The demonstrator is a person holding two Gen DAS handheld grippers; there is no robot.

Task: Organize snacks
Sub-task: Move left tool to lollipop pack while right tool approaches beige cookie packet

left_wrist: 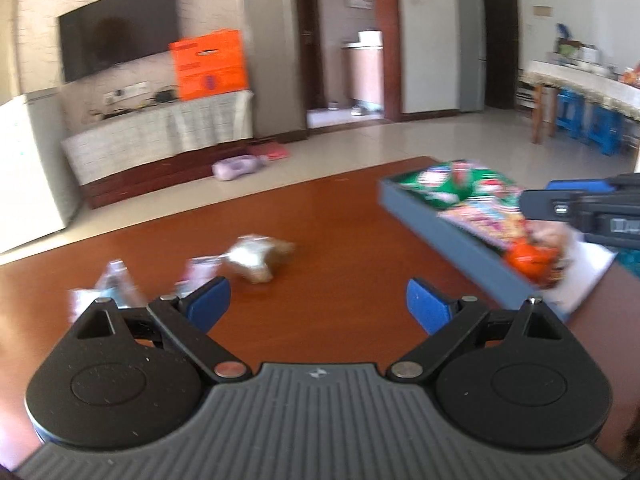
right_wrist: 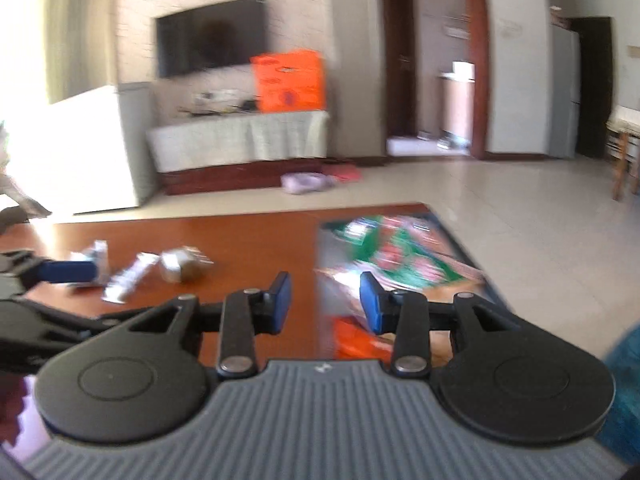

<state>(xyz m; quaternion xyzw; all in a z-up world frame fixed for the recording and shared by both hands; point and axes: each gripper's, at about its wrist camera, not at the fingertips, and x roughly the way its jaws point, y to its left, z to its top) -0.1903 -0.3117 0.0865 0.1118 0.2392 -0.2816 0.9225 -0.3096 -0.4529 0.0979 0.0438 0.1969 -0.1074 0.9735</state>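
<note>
Three small silvery snack packets lie loose on the table; colourful bags fill the grey tray.

Wall-mounted television, pale tiled floor

Orange box print: dark marks on the face, blurred past reading in both views.
Green snack bag in the tray: white and red patches of printing, no letter legible.
Pink snack bag: coloured print, smeared by motion, unreadable.
Silver wrappers on the table: no legible label.
Tool body emblem: small pale mark, no readable text.
</note>
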